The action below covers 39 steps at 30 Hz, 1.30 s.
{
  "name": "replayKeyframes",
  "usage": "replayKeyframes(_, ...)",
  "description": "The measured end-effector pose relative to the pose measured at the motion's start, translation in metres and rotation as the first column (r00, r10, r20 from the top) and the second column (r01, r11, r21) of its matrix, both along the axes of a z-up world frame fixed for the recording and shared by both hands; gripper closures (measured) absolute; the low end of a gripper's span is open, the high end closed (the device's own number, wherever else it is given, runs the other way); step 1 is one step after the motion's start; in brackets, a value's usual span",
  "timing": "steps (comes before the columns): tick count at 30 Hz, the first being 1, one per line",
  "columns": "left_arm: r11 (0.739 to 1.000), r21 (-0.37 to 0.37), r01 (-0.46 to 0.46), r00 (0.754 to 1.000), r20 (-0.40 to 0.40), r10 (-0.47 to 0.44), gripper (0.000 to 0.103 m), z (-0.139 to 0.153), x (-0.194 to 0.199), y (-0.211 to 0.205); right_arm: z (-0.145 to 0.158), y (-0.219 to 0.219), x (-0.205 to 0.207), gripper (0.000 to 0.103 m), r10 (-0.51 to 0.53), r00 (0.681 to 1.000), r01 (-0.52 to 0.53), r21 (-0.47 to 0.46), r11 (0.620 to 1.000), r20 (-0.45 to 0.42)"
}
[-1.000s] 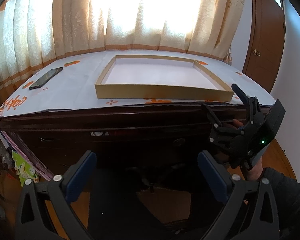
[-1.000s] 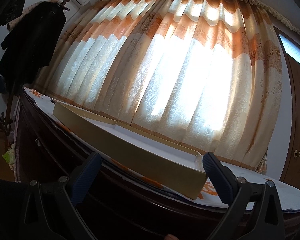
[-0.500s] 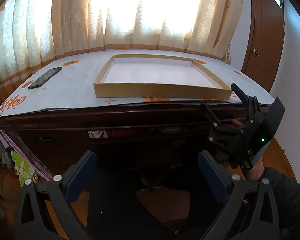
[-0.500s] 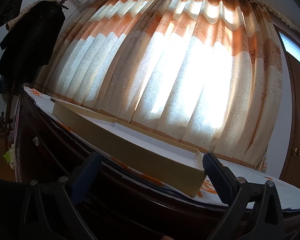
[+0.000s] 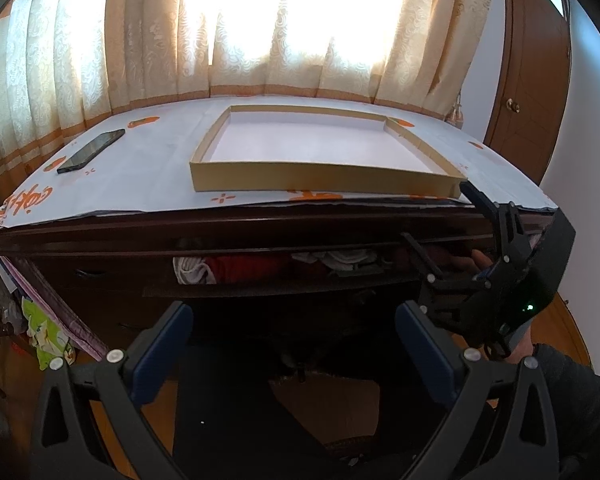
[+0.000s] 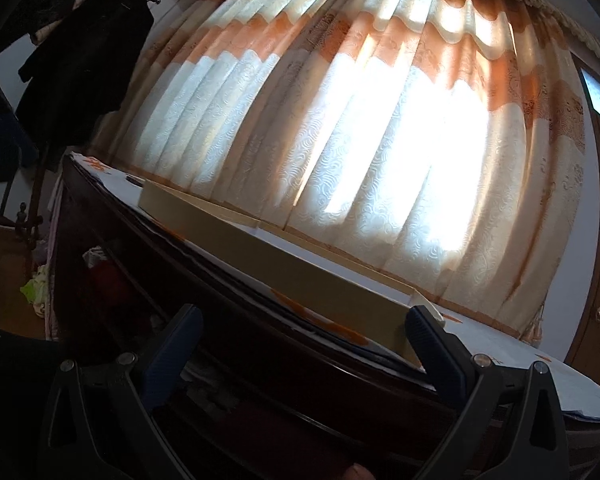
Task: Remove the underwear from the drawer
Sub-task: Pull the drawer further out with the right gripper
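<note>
The top drawer (image 5: 284, 290) of a dark wooden dresser stands partly pulled out. Inside it lie white underwear (image 5: 190, 272), red cloth (image 5: 248, 268) and more white pieces (image 5: 336, 258). My left gripper (image 5: 294, 344) is open and empty, in front of and below the drawer. My right gripper (image 6: 300, 344) is open and empty, low at the dresser's right front; its body (image 5: 496, 288) shows at the drawer's right end, with a fingertip of the hand by the drawer edge. The drawer's contents show dimly in the right wrist view (image 6: 100, 264).
A shallow cardboard box lid (image 5: 320, 152) and a black phone (image 5: 91, 151) lie on the paper-covered dresser top (image 5: 148, 176). Curtains (image 5: 260, 28) hang behind. A wooden door (image 5: 532, 80) stands at right. A coat rack with dark clothes (image 6: 80, 60) stands at left.
The top drawer has slid out toward me, and the clothes inside have come into view. The right gripper has pulled back with it and tilted.
</note>
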<state>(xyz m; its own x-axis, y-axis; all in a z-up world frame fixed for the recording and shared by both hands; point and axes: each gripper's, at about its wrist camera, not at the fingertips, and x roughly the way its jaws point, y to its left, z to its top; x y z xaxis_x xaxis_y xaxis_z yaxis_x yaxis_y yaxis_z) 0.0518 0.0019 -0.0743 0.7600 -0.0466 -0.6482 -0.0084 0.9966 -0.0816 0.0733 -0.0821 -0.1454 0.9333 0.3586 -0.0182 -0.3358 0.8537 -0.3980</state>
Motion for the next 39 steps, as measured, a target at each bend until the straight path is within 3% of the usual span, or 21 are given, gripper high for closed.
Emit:
replayKeyframes(22, 1.0, -0.007, 0.001, 1.0, 0.0, -0.001, 0.0, 0.0, -0.002, 0.002, 0.004, -0.006, -0.024, 0.001, -0.003, 0.999, 0.004, 0.009, 1.0, -0.051)
replayKeyframes(39, 1.0, -0.019, -0.006, 1.0, 0.002, 0.006, 0.0, 0.003, 0.0, 0.01, 0.009, -0.014, -0.036, 0.001, 0.004, 0.99, -0.003, 0.01, 1.0, -0.139)
